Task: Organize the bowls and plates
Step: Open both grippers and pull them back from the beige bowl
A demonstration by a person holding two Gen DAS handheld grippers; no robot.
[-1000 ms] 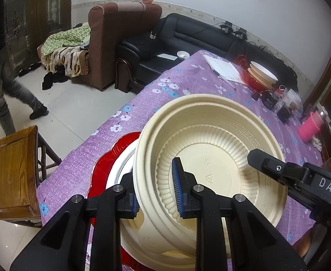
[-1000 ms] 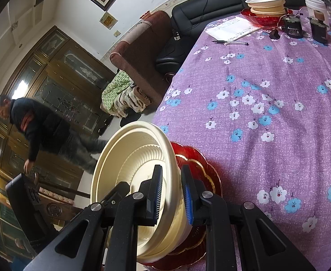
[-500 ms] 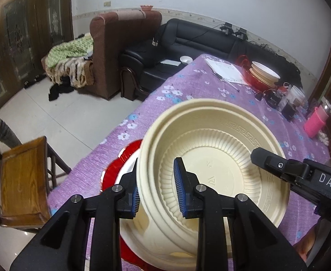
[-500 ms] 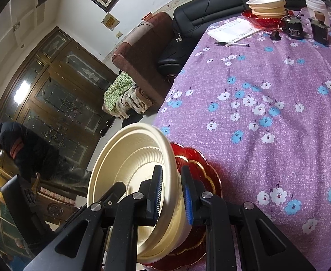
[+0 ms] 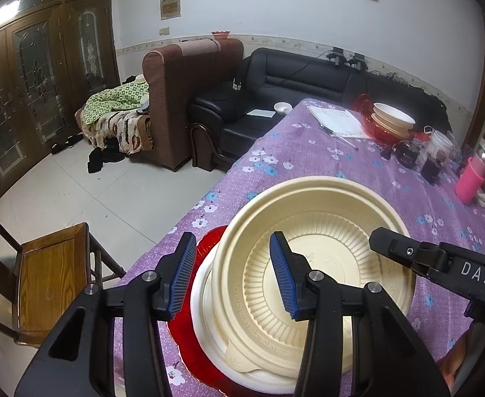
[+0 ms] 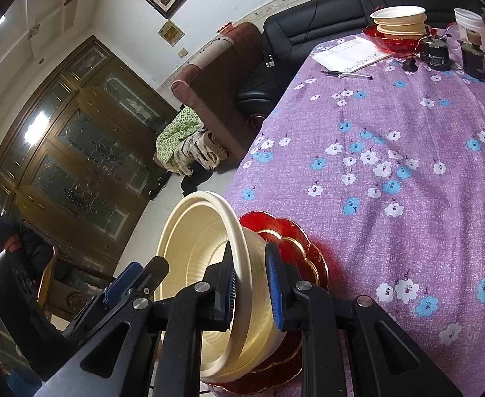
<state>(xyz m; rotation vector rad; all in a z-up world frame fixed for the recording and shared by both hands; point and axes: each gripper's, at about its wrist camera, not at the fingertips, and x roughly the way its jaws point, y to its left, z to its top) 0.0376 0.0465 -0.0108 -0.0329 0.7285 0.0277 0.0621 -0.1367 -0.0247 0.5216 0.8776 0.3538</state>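
A cream plastic bowl [image 5: 325, 251] is nested on a stack of cream bowls over a red plate [image 5: 189, 340] at the near corner of the purple floral table. My left gripper [image 5: 232, 274] is open, its jaws standing wide on either side of the bowl's left rim. My right gripper [image 6: 249, 284] is shut on the same bowl's [image 6: 202, 251] right rim, above the red plates [image 6: 292, 241]. A second stack of cream bowls on a red plate [image 5: 391, 119] stands at the far end and also shows in the right wrist view [image 6: 398, 20].
Papers [image 5: 338, 120] and a pen, black devices [image 6: 436, 54], a white cup [image 6: 467, 21] and a pink bottle [image 5: 470, 178] sit at the table's far end. A wooden chair [image 5: 47, 278] stands left of the table. Sofas are behind. A person [image 6: 4, 241] stands at left.
My left gripper has opened and let go of the bowl's left rim. The right gripper still holds the bowl, and the view has tilted up a little.
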